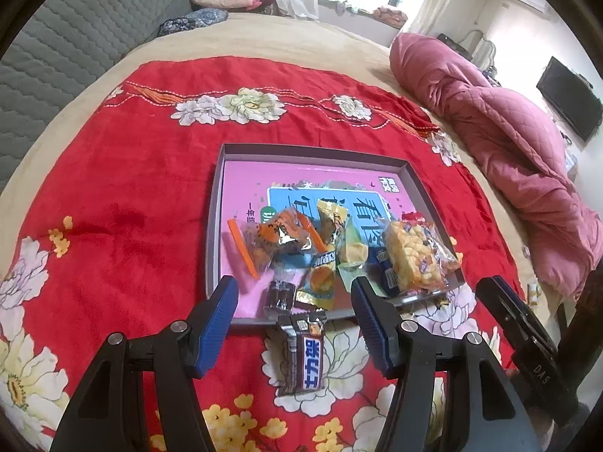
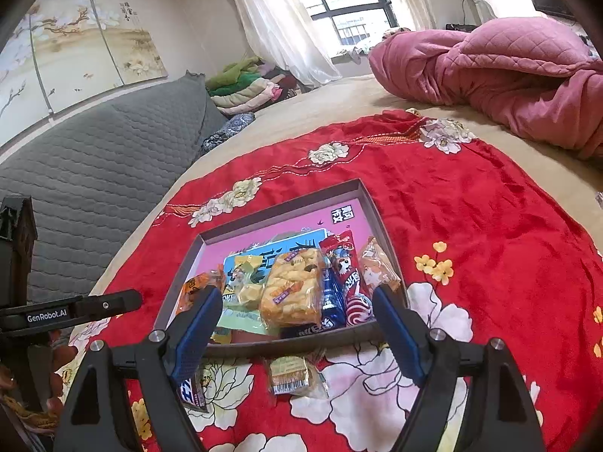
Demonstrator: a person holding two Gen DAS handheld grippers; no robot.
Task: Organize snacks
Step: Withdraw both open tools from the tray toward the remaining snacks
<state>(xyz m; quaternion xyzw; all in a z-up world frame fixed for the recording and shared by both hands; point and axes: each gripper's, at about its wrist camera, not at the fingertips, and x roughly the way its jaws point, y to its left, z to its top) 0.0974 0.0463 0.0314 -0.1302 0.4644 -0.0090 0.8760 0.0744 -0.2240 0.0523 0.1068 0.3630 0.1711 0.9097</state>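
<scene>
Left wrist: quilt (image 1: 508,143) beside tray (image 1: 414,184).

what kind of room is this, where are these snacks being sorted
Most likely a bedroom in a home. The snack tray sits on a red floral cloth spread over a bed, with a rumpled pink quilt beside it, a padded grey headboard, and folded bedding stacked by the curtained window.

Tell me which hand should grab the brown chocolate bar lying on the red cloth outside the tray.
Left. The brown chocolate bar lies directly between the open left gripper fingers; in the right wrist view it sits off-centre.
</scene>
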